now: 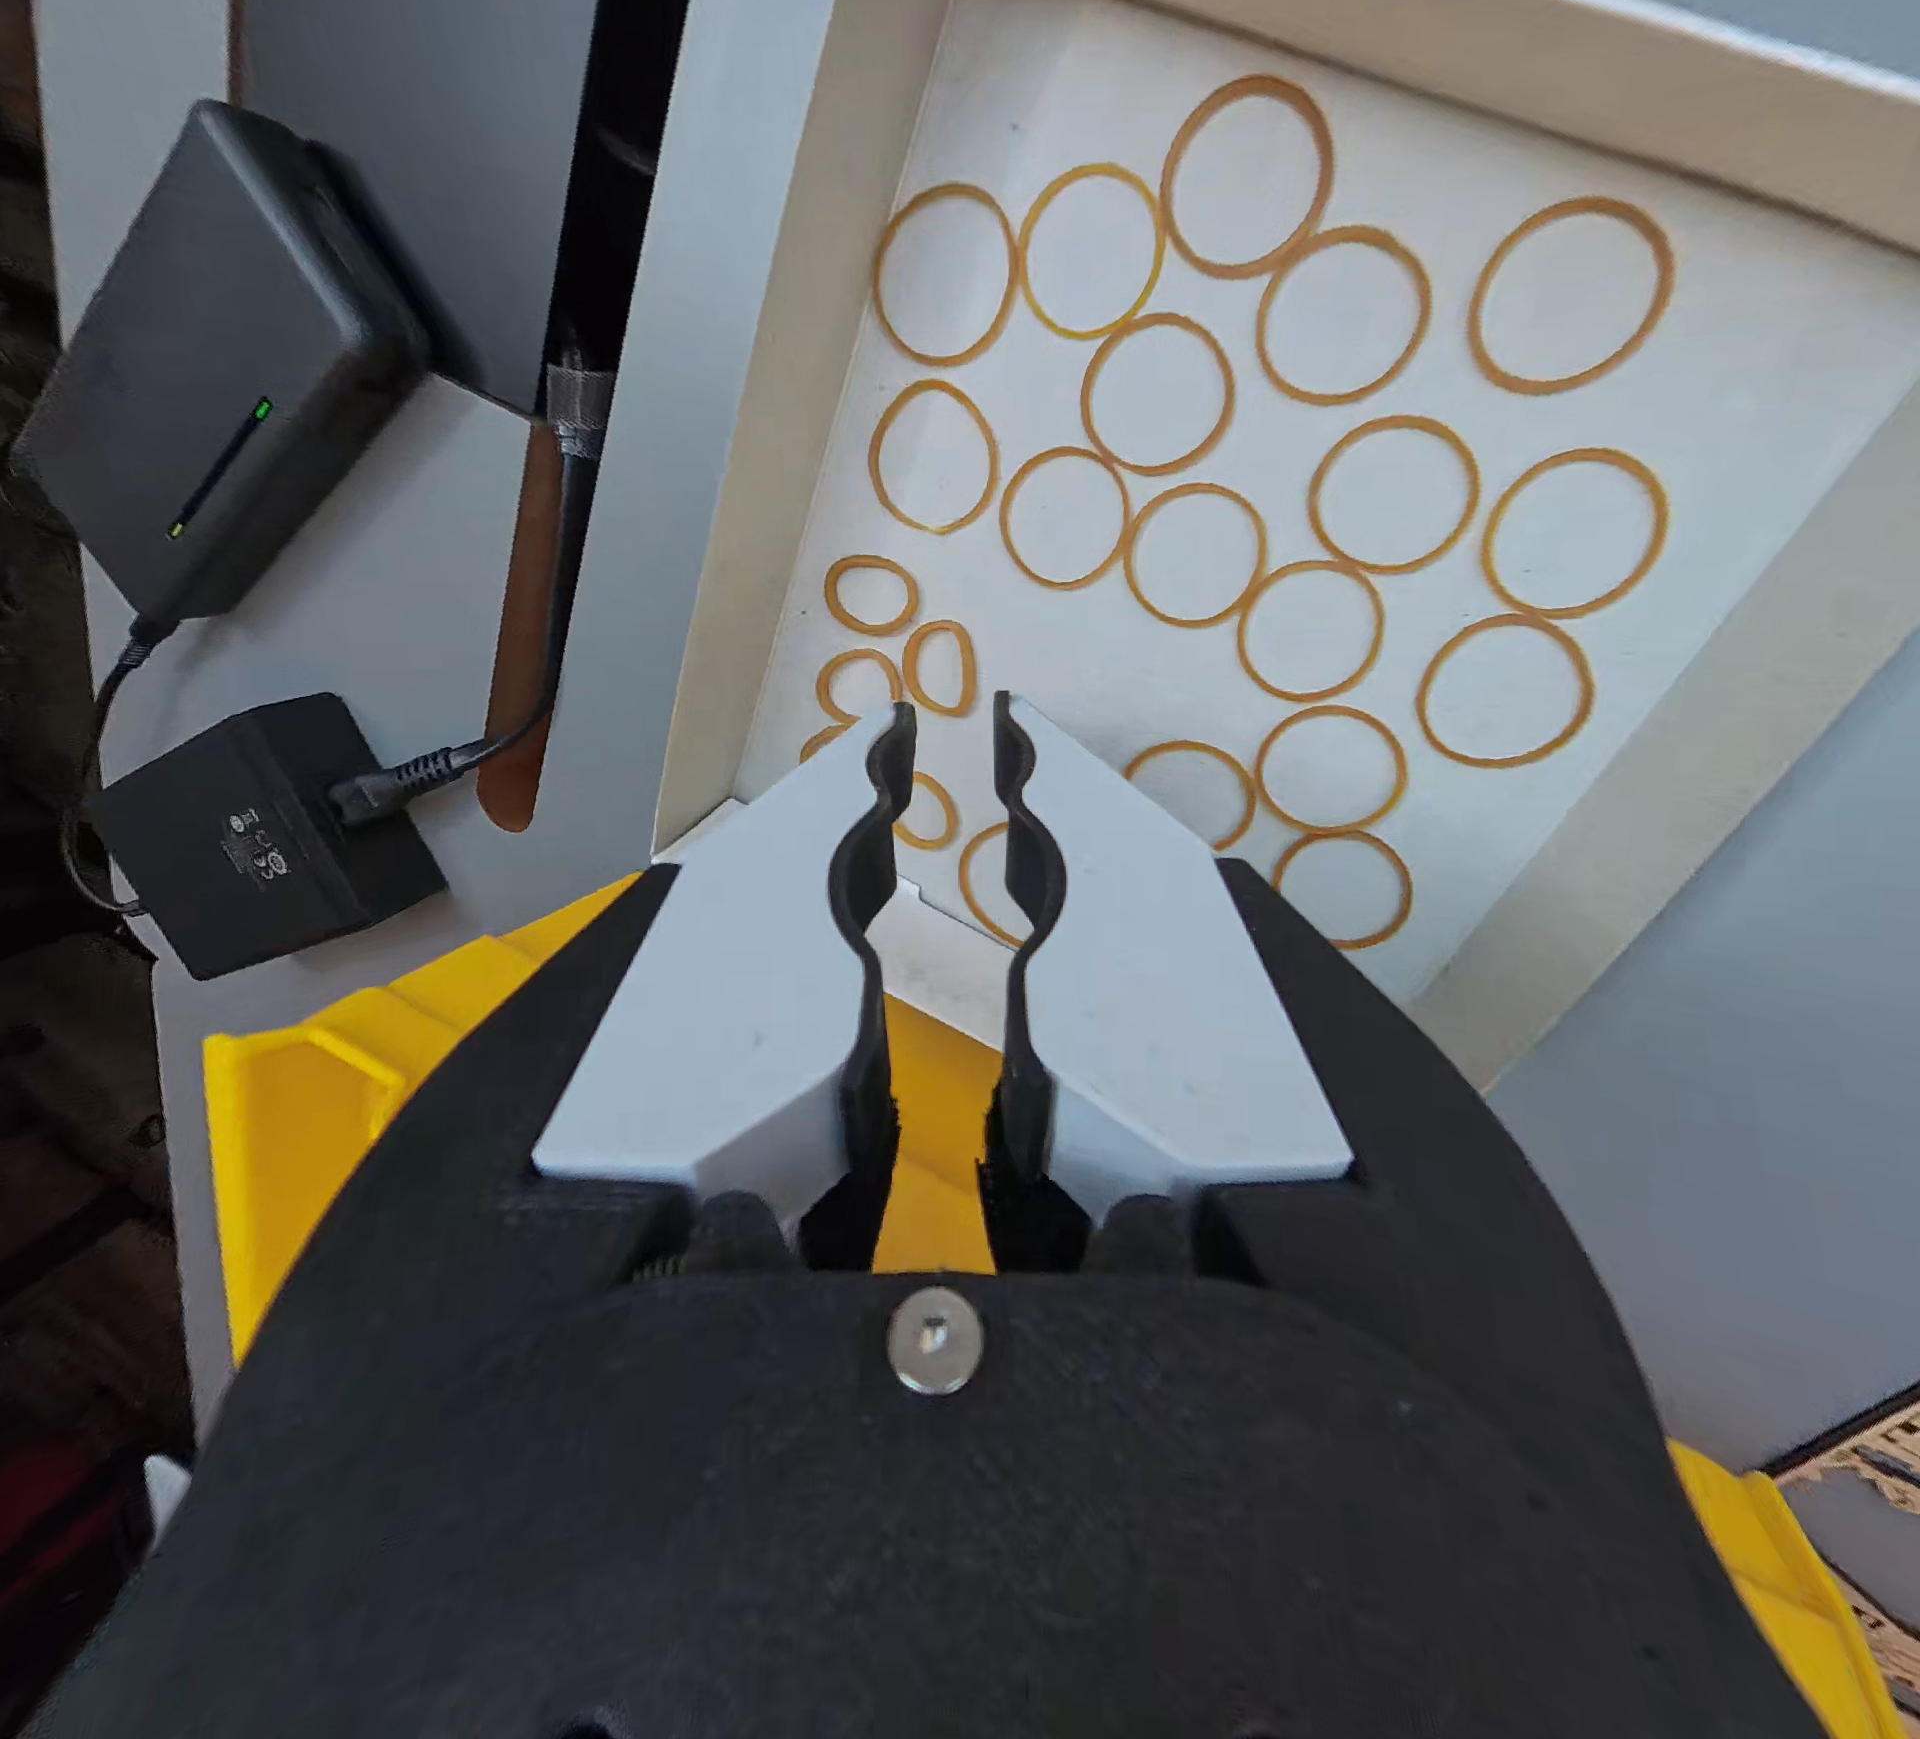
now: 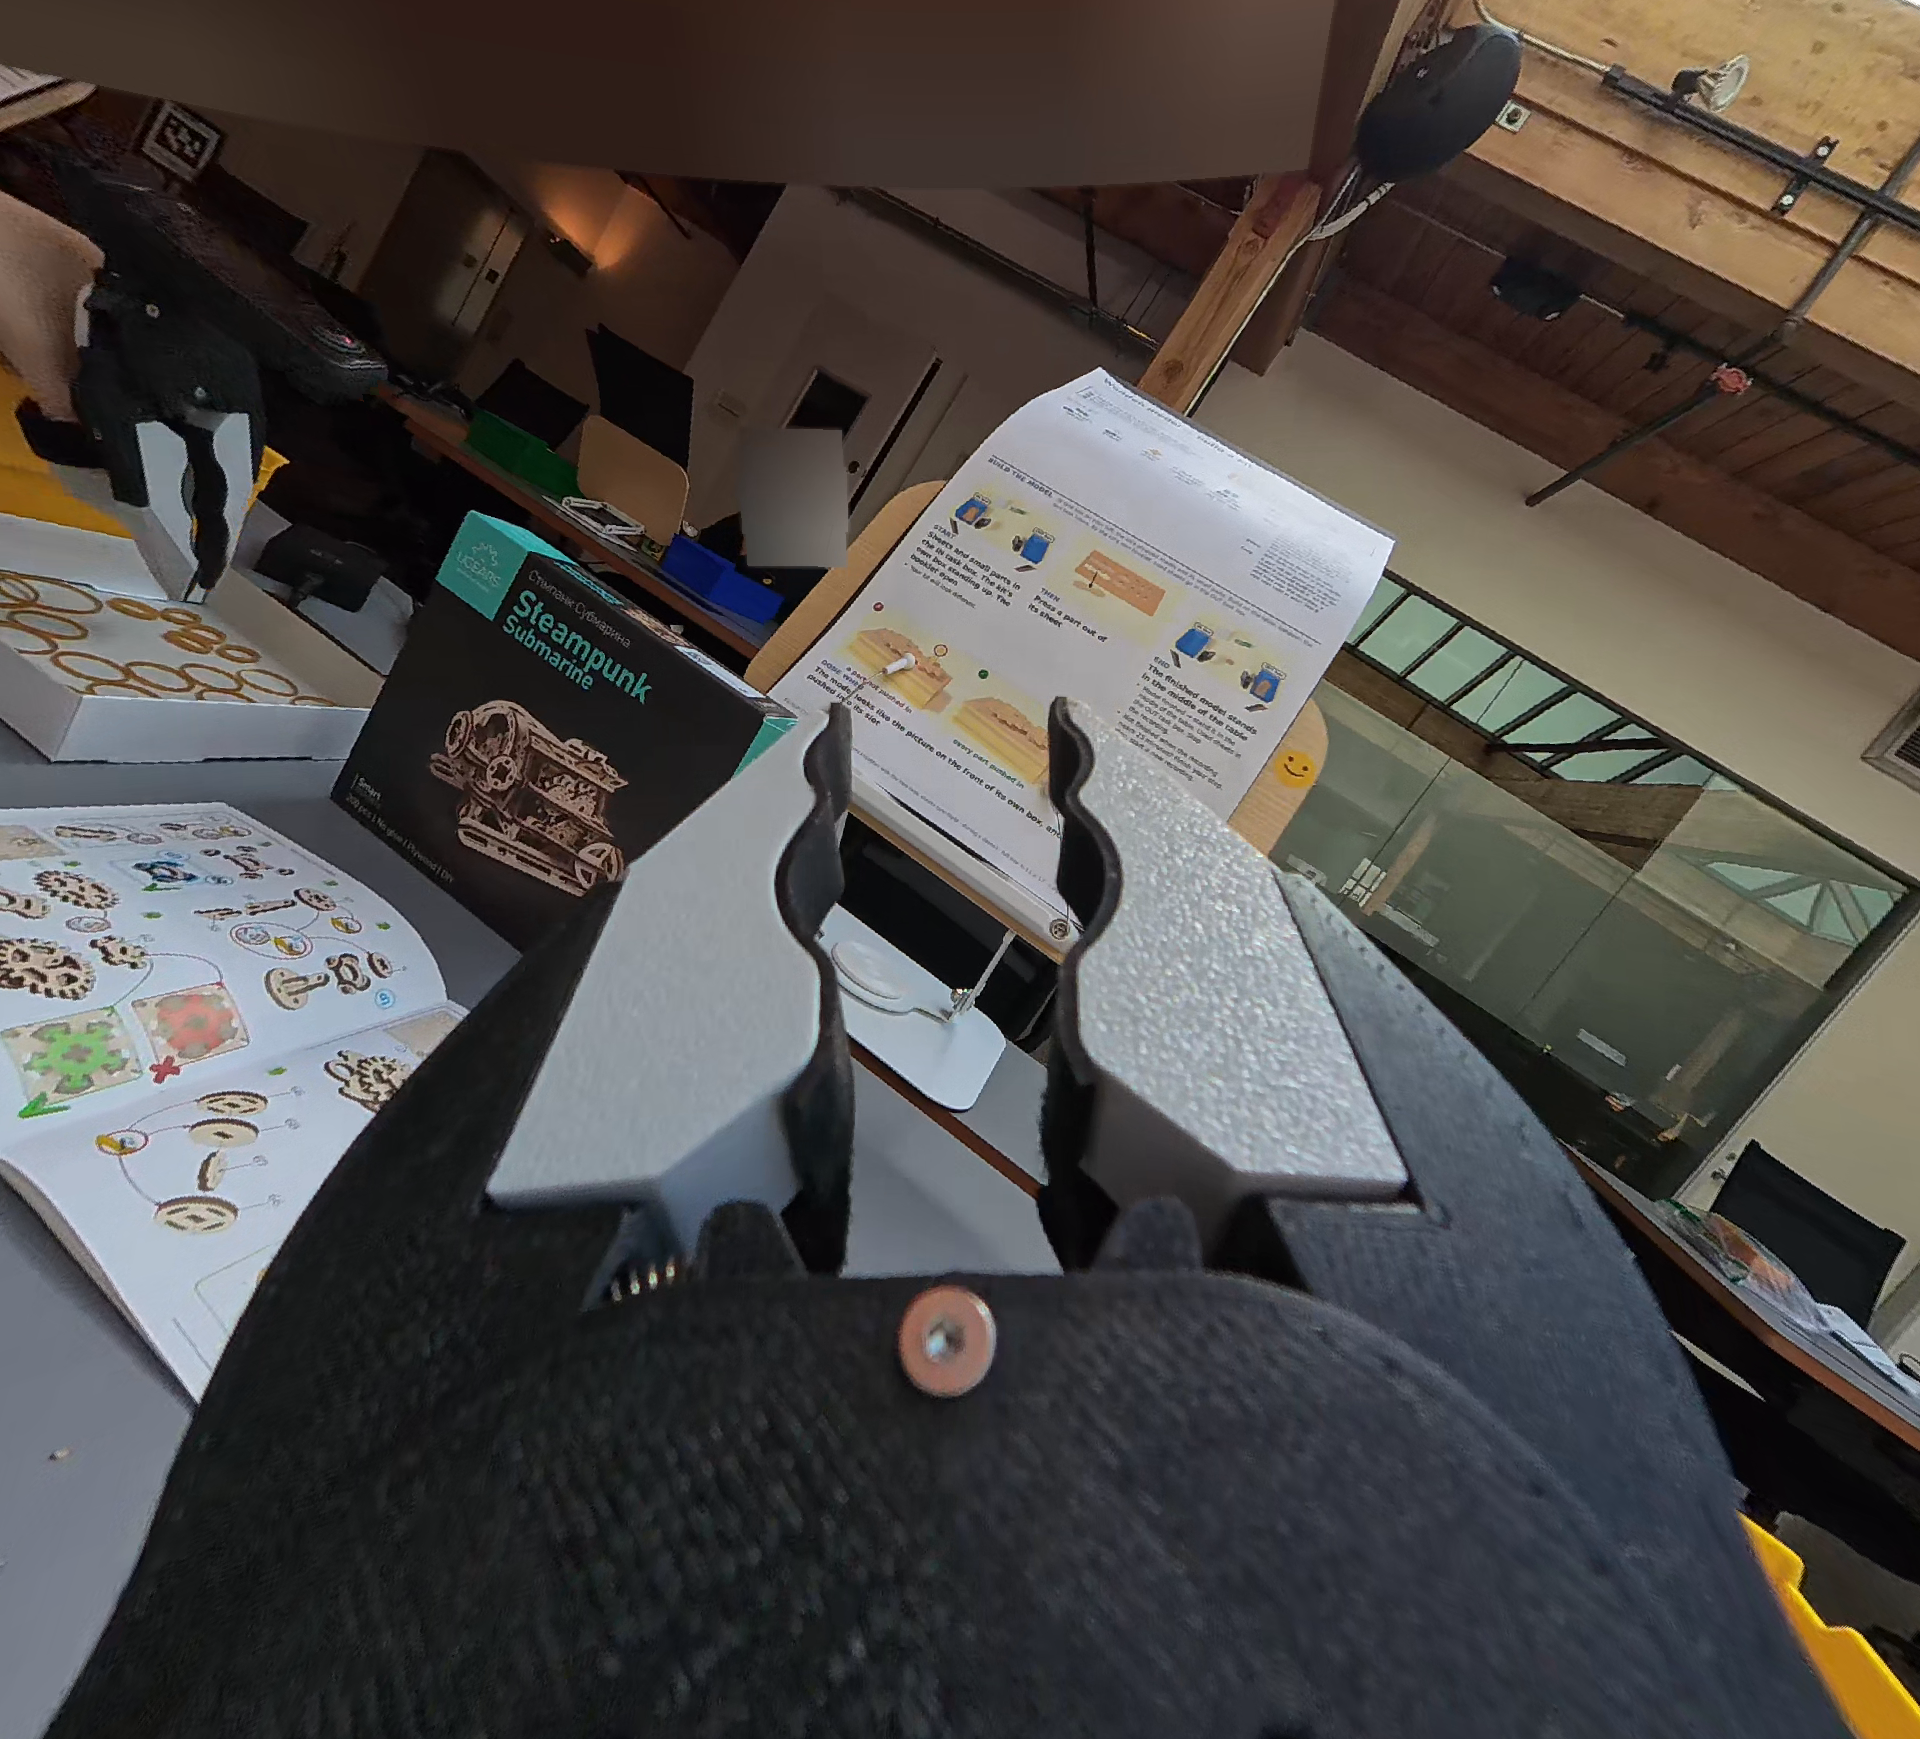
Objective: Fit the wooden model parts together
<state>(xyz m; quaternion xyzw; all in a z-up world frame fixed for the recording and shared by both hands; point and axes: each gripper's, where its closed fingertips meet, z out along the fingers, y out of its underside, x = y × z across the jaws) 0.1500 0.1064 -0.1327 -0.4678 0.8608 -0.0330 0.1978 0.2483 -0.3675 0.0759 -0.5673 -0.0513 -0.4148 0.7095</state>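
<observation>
No loose wooden part shows in either view. My left gripper (image 1: 954,713) is open and empty, hanging over the near corner of a white shallow box (image 1: 1351,6) that holds several tan rubber bands (image 1: 1247,177). My right gripper (image 2: 945,723) is open and empty, raised and tilted upward above the grey table. It points toward a dark model kit box (image 2: 540,733) standing upright and an instruction sheet (image 2: 1091,609) on a stand. An open instruction booklet (image 2: 177,1014) lies to its left. The left gripper (image 2: 203,494) also shows far left over the rubber band box (image 2: 187,723).
Two black power adapters (image 1: 229,359) with a cable sit left of the white box. A yellow bin (image 1: 312,1118) lies under my left gripper. A white stand base (image 2: 925,1035) sits behind the kit box. Desks, a chair and glass walls fill the background. Left tips to right tips: about 55 cm.
</observation>
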